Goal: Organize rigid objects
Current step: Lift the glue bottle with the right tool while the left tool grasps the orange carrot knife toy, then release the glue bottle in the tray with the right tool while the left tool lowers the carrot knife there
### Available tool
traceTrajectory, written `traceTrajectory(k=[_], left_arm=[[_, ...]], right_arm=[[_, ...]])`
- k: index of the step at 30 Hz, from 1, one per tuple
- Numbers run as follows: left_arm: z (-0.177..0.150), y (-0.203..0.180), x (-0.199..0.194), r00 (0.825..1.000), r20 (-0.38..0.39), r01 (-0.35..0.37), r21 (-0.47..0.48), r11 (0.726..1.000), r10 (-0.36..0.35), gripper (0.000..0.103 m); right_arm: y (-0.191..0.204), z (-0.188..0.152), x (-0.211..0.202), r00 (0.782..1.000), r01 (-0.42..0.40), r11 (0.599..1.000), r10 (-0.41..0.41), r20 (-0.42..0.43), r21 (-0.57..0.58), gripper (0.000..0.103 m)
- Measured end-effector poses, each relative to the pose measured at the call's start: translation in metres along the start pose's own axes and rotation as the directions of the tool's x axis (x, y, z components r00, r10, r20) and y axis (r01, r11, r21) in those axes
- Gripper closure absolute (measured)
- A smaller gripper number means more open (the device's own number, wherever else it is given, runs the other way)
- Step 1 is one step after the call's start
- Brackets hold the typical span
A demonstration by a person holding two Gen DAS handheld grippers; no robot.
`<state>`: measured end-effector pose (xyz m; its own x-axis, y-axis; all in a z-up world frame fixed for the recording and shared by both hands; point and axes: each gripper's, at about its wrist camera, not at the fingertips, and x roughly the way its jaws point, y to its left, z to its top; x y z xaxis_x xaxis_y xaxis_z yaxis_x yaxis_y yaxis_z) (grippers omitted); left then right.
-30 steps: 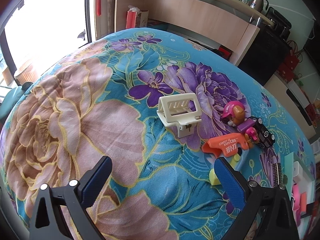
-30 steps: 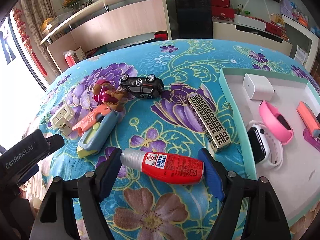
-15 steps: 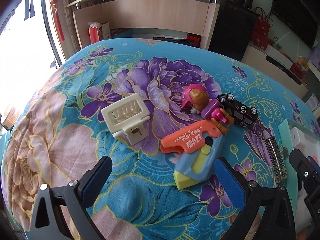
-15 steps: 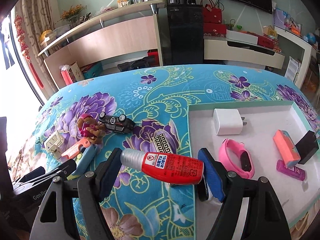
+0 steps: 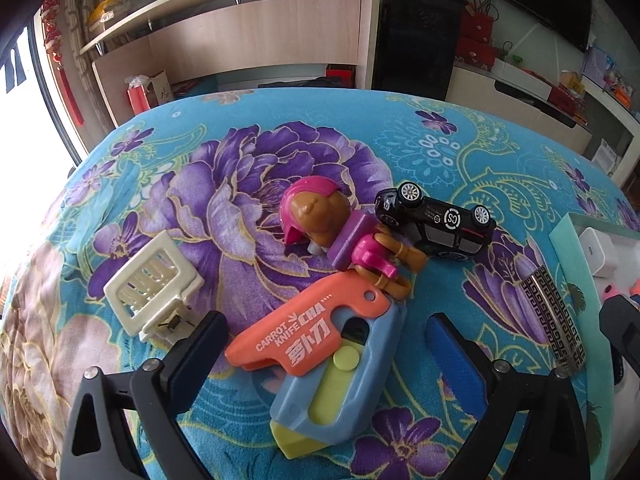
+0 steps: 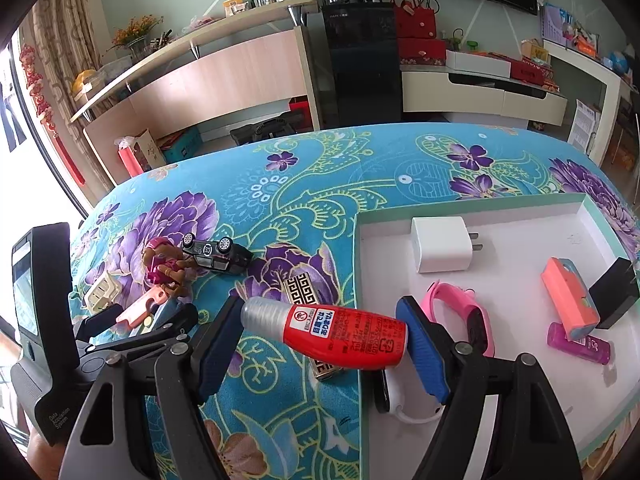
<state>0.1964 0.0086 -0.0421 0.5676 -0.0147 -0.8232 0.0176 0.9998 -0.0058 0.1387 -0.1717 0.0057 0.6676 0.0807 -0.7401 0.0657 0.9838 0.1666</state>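
We see a bench covered by a blue floral cloth (image 5: 400, 152) with toys scattered across it.

Going from the left, a cream plastic basket toy (image 5: 154, 286) lies tipped just off the left pad of the left claw (image 5: 326, 350). That claw's jaws stand wide apart and have just been closing a little, with nothing pressed between them. The carrot knife toy (image 5: 320, 354), orange over a blue and yellow body, lies flat between the two blue pads, its yellow tip pointing toward the near edge of the bench; neither pad touches it. Just beyond it, the pink-helmeted pup figure (image 5: 320, 220) lies on its side, its legs touching the knife's far end. A black toy car (image 5: 434, 224) rests overturned, wheels up, against the figure's right side. Further right, a black-and-gold patterned bar (image 5: 554, 322) lies near the wall of the tray (image 6: 472, 205).

The right claw (image 6: 320, 338) is clamped on a red glue bottle (image 6: 340, 336), held crosswise with its clear cap at the left pad, above the tray's left wall. In the tray lie a white charger (image 6: 440, 250), a pink wristband (image 6: 460, 312), an orange block (image 6: 568, 294), a black cube (image 6: 614, 298) and a magenta tube (image 6: 580, 344).
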Motion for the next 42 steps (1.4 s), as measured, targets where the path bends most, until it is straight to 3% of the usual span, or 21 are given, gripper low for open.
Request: traceTrajectory(k=[4, 13, 24, 30, 34, 42], left_arm=[[-0.001, -0.001, -0.005, 1.0, 0.013, -0.001, 0.002, 1.0, 0.001, 0.021], [-0.007, -0.002, -0.017, 0.999, 0.009, -0.033, 0.009, 0.999, 0.033, 0.022], [0.001, -0.009, -0.071, 0.99, 0.139, -0.018, -0.024, 1.0, 0.022, 0.022], [0.007, -0.041, -0.089, 0.981, 0.189, 0.044, 0.01, 0.999, -0.045, 0.022], [0.008, -0.077, -0.097, 0.972, 0.208, 0.094, 0.08, 0.992, -0.109, 0.022], [0.002, -0.144, -0.099, 0.964, 0.187, 0.148, 0.217, 0.965, -0.19, 0.022]], right_arm=[[-0.003, 0.0, 0.001, 1.0, 0.003, 1.0, -0.003, -0.005, 0.01, 0.025], [-0.003, 0.0, 0.002, 1.0, 0.001, 1.0, -0.001, -0.011, 0.015, 0.025], [-0.009, 0.003, -0.01, 1.0, -0.008, 1.0, 0.007, 0.017, 0.021, 0.025], [-0.031, 0.008, -0.02, 1.0, -0.007, 0.999, 0.006, 0.029, 0.048, 0.025], [-0.067, 0.015, -0.023, 1.0, 0.006, 0.996, -0.007, 0.012, 0.085, 0.025], [-0.135, 0.017, -0.03, 0.992, 0.122, 0.98, -0.123, -0.009, 0.156, 0.025]])
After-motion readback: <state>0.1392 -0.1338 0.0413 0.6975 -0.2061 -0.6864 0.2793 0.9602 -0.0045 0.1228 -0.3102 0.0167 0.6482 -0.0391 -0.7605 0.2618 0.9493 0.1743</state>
